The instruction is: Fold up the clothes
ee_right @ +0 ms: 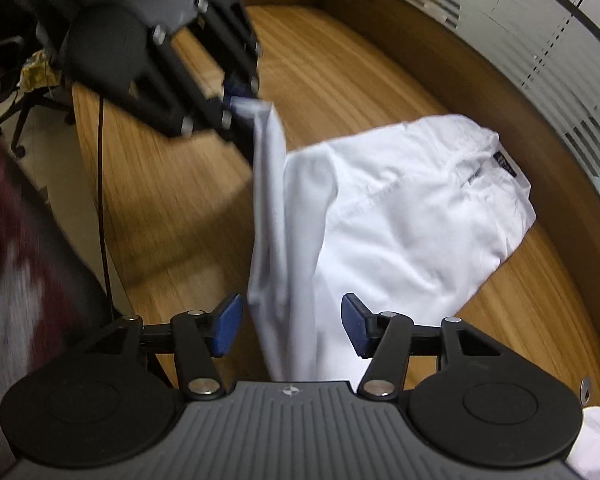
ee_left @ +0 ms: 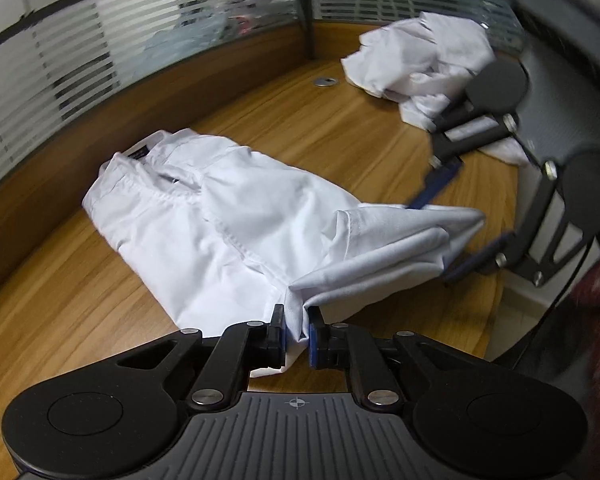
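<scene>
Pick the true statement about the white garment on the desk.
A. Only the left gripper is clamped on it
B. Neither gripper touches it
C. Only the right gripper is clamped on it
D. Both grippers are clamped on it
A: the left gripper pinches a fold of the white garment, while the right gripper stands open around the cloth without pressing it.

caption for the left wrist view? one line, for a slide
Left hand-held gripper pinches the white garment's hem on the wooden table.

A wooden worktop (ee_left: 292,128) with a round metal grommet (ee_left: 326,81) stands against a striped frosted-glass partition (ee_left: 72,68).
</scene>
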The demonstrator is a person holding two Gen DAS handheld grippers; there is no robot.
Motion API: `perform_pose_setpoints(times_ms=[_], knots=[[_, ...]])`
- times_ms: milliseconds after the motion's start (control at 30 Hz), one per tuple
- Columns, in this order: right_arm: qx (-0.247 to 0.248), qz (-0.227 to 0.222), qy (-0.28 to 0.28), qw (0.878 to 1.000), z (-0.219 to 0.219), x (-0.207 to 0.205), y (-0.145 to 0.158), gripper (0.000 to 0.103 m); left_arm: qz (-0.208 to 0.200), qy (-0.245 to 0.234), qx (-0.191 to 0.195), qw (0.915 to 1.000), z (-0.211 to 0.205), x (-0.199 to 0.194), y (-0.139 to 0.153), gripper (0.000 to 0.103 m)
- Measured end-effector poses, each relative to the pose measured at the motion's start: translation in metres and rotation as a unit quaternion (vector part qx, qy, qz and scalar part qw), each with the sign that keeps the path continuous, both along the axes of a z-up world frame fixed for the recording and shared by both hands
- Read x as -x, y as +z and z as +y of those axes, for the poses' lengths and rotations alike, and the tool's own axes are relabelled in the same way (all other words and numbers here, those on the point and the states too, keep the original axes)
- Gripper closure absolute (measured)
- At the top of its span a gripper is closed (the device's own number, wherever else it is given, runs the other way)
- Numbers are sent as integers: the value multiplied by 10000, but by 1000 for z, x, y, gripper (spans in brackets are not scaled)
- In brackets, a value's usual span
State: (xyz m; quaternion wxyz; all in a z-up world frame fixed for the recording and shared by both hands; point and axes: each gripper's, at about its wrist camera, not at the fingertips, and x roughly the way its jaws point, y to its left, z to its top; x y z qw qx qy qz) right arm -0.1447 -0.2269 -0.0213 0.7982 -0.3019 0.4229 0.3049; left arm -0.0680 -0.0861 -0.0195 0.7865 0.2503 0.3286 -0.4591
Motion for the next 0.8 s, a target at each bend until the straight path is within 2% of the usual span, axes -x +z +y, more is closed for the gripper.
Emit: perform_pose_setpoints(times_ms=[100, 167, 200, 233, 333, 467, 667, 800], knots=[[162, -20, -86, 9998, -9, 6, -14, 43, 144, 192, 134, 9996, 3, -4, 3, 91], [275, -175, -125, 9994, -13, 11, -20, 51, 156, 219, 169, 9995, 5, -3, 5, 91], [329, -257, -160, 9990, -15, 13, -22, 73, 154, 223, 181, 9995, 5, -2, 6, 91], [283, -299, -246, 9989, -18, 11, -19, 91, 152, 227, 193, 9994, 6, -1, 6, 91], [96, -440, -534, 9976, -26, 4, -6, 96, 188, 340, 387, 9985, 11, -2, 13, 92], [87, -651, -654, 9957, -31, -11, 16, 96, 125, 557, 669, 9961, 15, -9, 26, 93], [295, -761, -698, 9942, -32, -57, 39, 96, 100, 994, 961, 9903, 9, -42, 34, 94], [502, -706, -484, 9951, -30, -91, 37, 96, 273, 1323, 1003, 9857, 1, -72, 33, 94]])
